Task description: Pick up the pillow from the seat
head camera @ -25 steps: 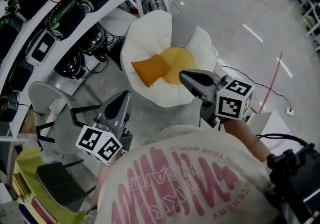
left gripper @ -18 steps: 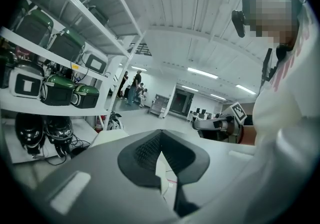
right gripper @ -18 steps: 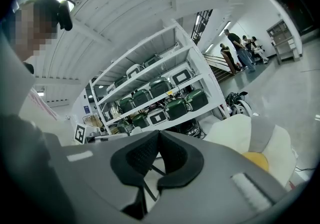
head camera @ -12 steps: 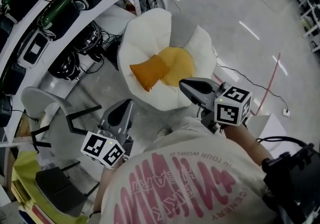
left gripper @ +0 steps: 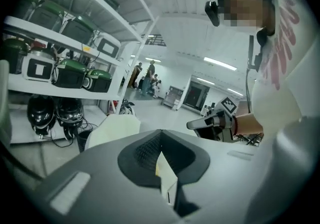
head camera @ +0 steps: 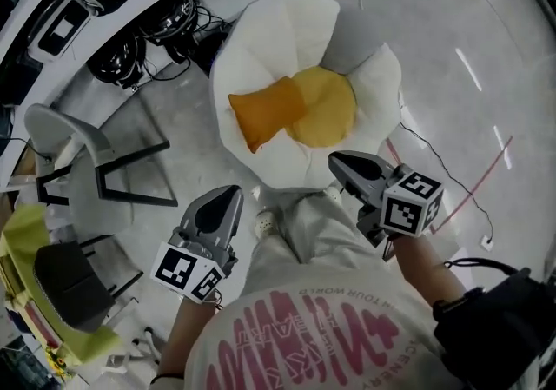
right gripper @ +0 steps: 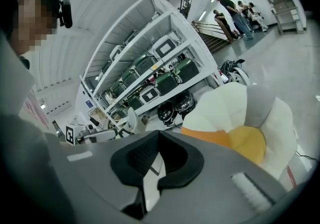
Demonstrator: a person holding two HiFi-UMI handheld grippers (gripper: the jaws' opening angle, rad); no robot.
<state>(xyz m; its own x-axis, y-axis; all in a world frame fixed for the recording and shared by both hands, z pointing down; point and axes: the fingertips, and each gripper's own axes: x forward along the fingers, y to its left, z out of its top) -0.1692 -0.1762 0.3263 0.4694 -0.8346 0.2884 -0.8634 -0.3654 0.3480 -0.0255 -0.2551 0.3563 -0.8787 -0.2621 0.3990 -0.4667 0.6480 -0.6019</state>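
An orange pillow [head camera: 265,112] lies on the flower-shaped white seat [head camera: 261,41], partly over its yellow centre cushion [head camera: 328,107]. My left gripper [head camera: 228,195] hovers shut and empty over the floor in front of the seat's near-left side. My right gripper [head camera: 335,159] is also shut and empty, its tip at the seat's near-right edge, apart from the pillow. The right gripper view shows the pillow [right gripper: 207,136] and the seat [right gripper: 222,103] just beyond its closed jaws. In the left gripper view a white petal of the seat [left gripper: 115,128] and the right gripper [left gripper: 207,122] show.
A curved white shelf rack [head camera: 52,28] with green cases and black helmets runs along the left. A grey chair [head camera: 74,149] and a black stool [head camera: 61,284] stand on the left floor. Cables trail behind the seat and to its right. People stand far off.
Both grippers have sunk and drawn nearer to the seat, still shut. The head view has shifted so the seat and pillow lie more central and closer.
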